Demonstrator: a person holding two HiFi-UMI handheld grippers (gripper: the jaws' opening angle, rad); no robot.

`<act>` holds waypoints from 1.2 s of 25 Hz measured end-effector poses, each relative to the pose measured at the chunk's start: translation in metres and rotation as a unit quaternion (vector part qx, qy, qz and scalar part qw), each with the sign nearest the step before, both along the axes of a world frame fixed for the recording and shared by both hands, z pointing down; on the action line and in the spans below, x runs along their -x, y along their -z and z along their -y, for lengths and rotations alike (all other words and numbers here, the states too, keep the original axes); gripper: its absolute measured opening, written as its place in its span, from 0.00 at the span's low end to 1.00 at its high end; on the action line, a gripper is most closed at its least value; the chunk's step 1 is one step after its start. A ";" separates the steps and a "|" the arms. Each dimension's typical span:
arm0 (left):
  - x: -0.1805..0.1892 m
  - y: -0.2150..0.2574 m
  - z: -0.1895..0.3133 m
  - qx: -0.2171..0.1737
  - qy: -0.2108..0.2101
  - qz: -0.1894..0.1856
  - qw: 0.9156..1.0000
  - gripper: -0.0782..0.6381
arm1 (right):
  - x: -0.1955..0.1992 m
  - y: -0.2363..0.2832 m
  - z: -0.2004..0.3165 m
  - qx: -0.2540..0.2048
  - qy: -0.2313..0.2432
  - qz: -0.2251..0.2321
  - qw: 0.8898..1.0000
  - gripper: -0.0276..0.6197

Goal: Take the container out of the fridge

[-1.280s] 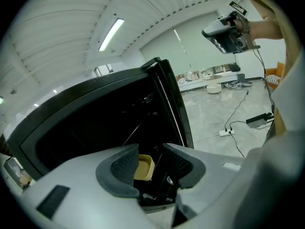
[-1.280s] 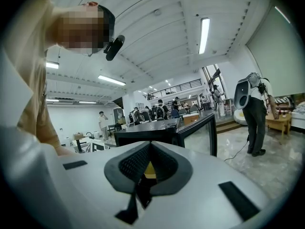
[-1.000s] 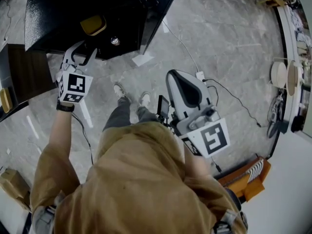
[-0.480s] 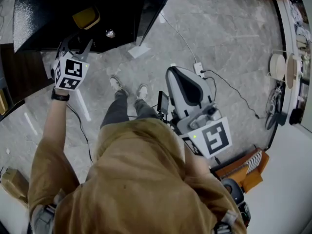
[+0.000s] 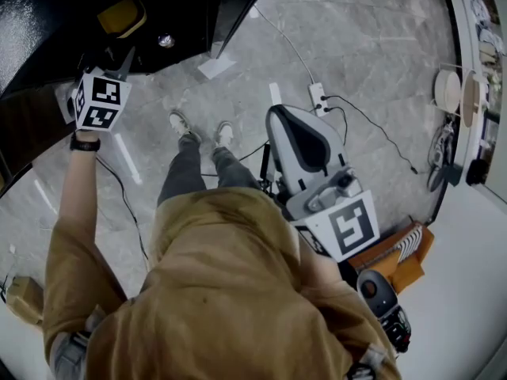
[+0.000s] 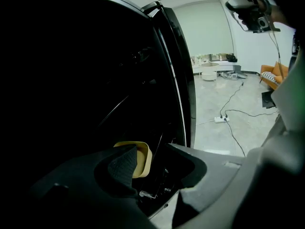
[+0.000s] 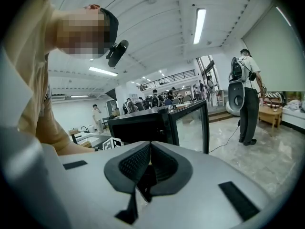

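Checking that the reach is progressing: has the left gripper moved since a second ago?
Yes. Against the person's shoes, the left gripper has gone forward toward the fridge. Its jaws have just been opening, gripping nothing, with the yellow container ahead.

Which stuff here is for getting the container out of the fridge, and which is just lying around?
For the job:
yellow container
black fridge, standing open
left gripper, jaws just opened wider, nothing between them yet

Just lying about:
power strip and its cable
white sheet on the floor
orange seat
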State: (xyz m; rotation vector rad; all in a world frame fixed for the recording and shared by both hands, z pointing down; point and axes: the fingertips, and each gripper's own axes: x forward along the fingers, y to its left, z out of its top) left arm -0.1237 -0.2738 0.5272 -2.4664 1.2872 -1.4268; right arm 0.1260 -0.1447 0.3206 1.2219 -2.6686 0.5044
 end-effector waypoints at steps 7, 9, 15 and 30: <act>-0.004 -0.008 0.012 0.011 -0.003 0.007 1.000 0.33 | -0.005 -0.007 0.003 0.009 -0.006 -0.002 1.000 0.05; -0.004 -0.014 0.012 0.016 -0.005 0.010 1.000 0.34 | -0.006 -0.010 0.002 0.011 -0.007 -0.002 1.000 0.05; -0.009 -0.029 0.015 0.029 -0.013 0.014 0.999 0.34 | -0.011 -0.024 0.007 0.019 -0.015 0.009 1.000 0.05; -0.013 -0.063 0.035 0.054 -0.025 0.032 0.998 0.34 | -0.024 -0.063 0.019 0.045 -0.036 0.019 0.998 0.05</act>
